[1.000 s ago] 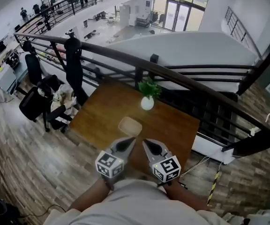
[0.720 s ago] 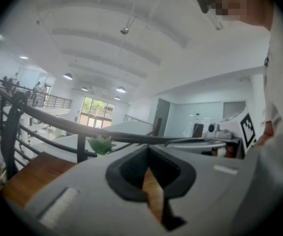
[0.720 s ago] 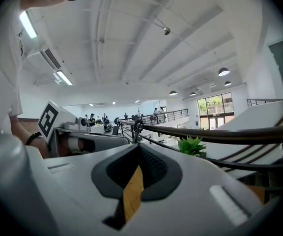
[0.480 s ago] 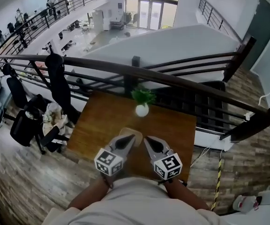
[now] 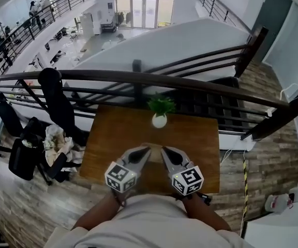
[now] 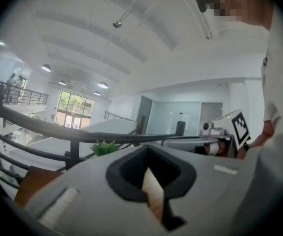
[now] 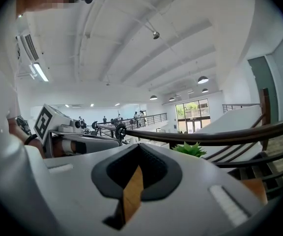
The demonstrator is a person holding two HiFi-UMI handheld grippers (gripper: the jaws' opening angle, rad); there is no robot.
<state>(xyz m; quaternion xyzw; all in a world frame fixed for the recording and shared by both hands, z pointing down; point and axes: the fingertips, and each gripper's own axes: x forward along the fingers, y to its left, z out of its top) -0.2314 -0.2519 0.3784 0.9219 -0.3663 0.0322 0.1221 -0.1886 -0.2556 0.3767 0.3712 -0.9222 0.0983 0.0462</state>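
Though seemingly shut, left gripper [image 5: 147, 151], right gripper [image 5: 164, 150].

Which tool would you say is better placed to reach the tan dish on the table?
Left, by a small margin: in the head view the tip of the left tool overlaps the tan dish, while the right tool ends just beside it. Both tools' jaws are together.

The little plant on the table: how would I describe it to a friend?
Find the dark railing, then the wooden table against it. At the table's far edge, near the rail, stands the little plant: green leaves in a round white pot, the only upright thing there, unlike the flat tan dish.
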